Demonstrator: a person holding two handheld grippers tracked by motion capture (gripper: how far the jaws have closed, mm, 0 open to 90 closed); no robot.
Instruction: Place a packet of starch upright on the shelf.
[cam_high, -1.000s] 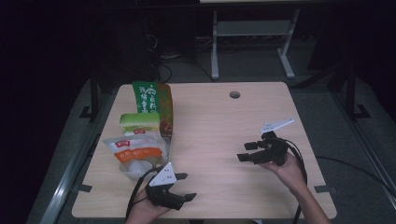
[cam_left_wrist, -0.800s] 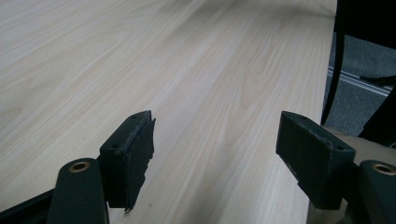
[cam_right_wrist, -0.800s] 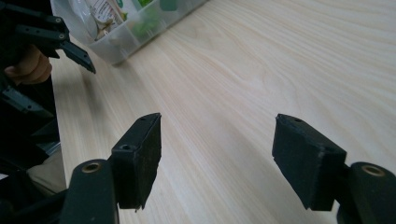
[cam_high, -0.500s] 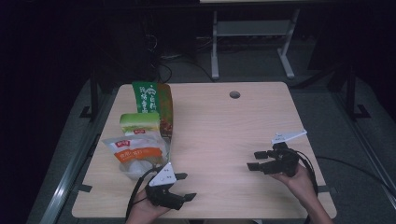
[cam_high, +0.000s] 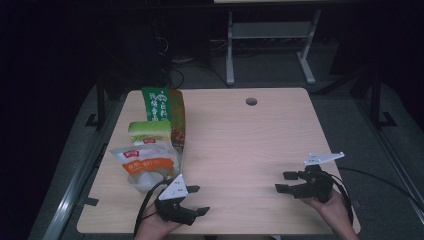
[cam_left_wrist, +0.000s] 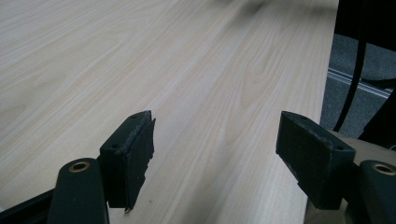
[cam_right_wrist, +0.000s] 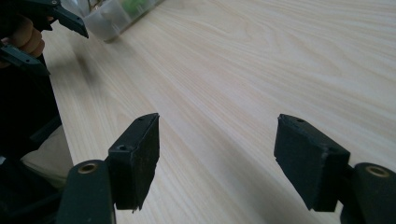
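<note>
My left gripper (cam_high: 197, 200) rests low at the table's near left edge, held by a hand, its jaws open and pointing right. In the left gripper view the left gripper (cam_left_wrist: 224, 149) has only bare wood between its pads. My right gripper (cam_high: 284, 182) is at the near right of the table, held by a hand and pointing left, its jaws open. The right gripper view shows the right gripper (cam_right_wrist: 217, 154) empty over the tabletop, with the other hand and the left gripper (cam_right_wrist: 46, 23) at top left.
Three food packs lie along the table's left side: a tall green bag (cam_high: 162, 112), a green-and-white packet (cam_high: 150, 132) and an orange-and-white clear bag (cam_high: 145, 165). The wooden table (cam_high: 240, 135) has a cable hole (cam_high: 251, 101) at the far edge. A metal stand (cam_high: 270, 45) is behind it.
My right gripper has moved toward the near right corner of the table and sunk a little. The left gripper and the food packs have stayed in place.
</note>
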